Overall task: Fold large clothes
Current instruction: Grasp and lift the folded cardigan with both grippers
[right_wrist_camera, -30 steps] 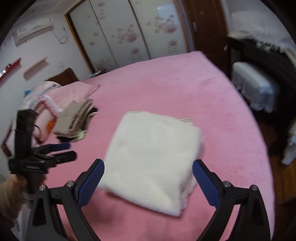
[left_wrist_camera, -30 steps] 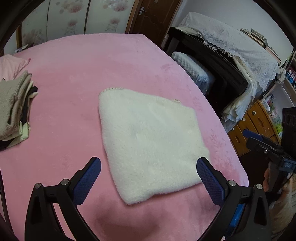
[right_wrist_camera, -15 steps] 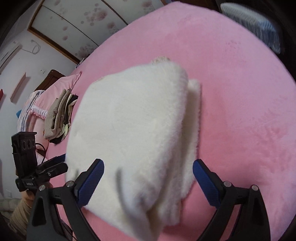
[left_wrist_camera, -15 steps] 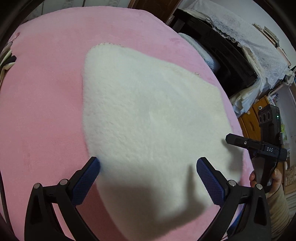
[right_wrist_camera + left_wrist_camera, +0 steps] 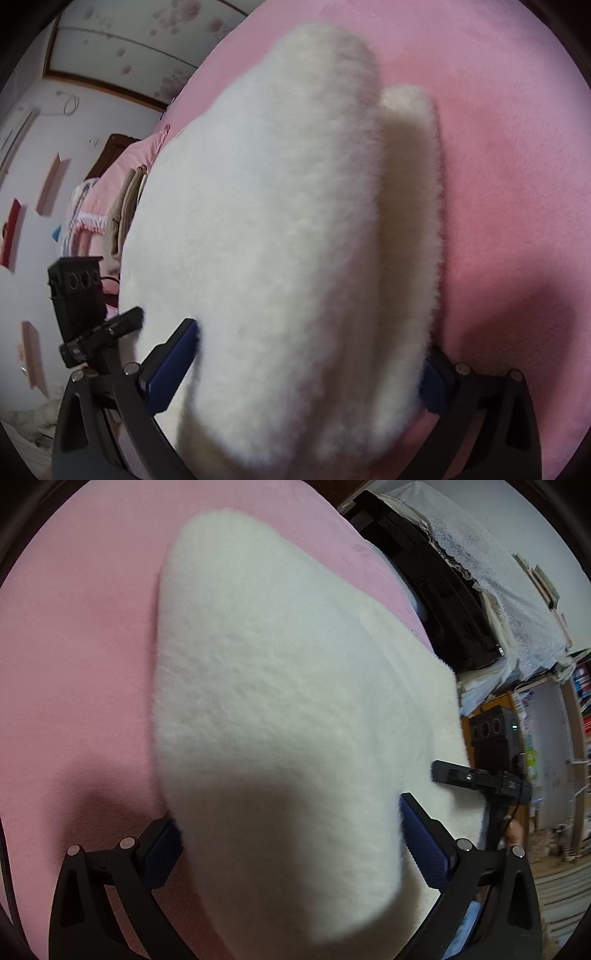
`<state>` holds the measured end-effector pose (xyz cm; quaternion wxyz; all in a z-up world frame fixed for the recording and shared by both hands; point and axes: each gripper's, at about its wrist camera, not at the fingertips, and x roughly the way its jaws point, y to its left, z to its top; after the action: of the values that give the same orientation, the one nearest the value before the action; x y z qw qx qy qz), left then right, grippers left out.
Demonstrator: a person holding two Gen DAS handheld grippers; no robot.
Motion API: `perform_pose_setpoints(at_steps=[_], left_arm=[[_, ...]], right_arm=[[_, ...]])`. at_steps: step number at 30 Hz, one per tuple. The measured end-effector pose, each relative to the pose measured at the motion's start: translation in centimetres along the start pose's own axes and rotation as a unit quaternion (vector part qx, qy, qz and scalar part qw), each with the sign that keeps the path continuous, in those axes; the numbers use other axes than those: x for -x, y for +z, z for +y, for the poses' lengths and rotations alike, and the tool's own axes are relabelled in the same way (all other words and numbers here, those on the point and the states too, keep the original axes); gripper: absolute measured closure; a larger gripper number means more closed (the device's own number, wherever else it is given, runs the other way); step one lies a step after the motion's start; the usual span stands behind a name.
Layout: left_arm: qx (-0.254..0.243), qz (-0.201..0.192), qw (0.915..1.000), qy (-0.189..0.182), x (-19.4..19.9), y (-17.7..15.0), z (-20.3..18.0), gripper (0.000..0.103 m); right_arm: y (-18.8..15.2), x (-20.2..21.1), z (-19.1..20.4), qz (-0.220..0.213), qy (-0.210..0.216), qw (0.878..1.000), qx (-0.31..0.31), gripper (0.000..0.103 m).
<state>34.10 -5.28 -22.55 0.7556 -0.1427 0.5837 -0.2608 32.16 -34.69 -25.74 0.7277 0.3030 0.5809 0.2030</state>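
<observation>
While the pink bed (image 5: 74,664) filled most of both views, the folded white fleece garment (image 5: 280,701) lay on it and bulged up close to both cameras. In the left wrist view the left tool (image 5: 290,834) was held low and level over the near edge of the garment, its two blue-padded fingers (image 5: 424,838) spread wide with the fleece rising between them; whether the pads were pressing the cloth could not be told, and nothing was clamped. In the right wrist view the right tool (image 5: 306,363) was likewise held low at the garment's near edge, fingers (image 5: 171,363) wide apart, the thick folded stack swelling between them and hiding most of the right-hand pad. Two layers of the fold showed along its right side. Each tool appeared in the other's view, reaching in at the garment's side. Beyond the bed stood a dark cabinet (image 5: 436,576) draped with a lace cloth (image 5: 509,590). A stack of folded clothes (image 5: 125,206) sat near the pink pillows, largely hidden behind the fleece.
</observation>
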Motion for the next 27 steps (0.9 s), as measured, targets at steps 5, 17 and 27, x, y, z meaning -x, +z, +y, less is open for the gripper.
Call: perform_pose_setpoints(at_steps=[5,17,27], left_arm=[[0.034,0.024,0.998,-0.048,-1.8,-0.2,1.4,0.0],[0.051,0.024,0.9984,0.011,-3.2,0.8,-1.2,0.0],[0.016,-0.016,0.9982,0.056,-1.3,0.9,-5.1,0.038]], right_arm=[[-0.5,-1.1,1.0,0.003,-0.008,1.0,0.017,0.0],[-0.6,-0.7,3.2,-0.016,-0.054,0.997,0.043,0.003],[-1.4,2.4,6.9,-0.054,-0.065,0.994,0.069,0.058]])
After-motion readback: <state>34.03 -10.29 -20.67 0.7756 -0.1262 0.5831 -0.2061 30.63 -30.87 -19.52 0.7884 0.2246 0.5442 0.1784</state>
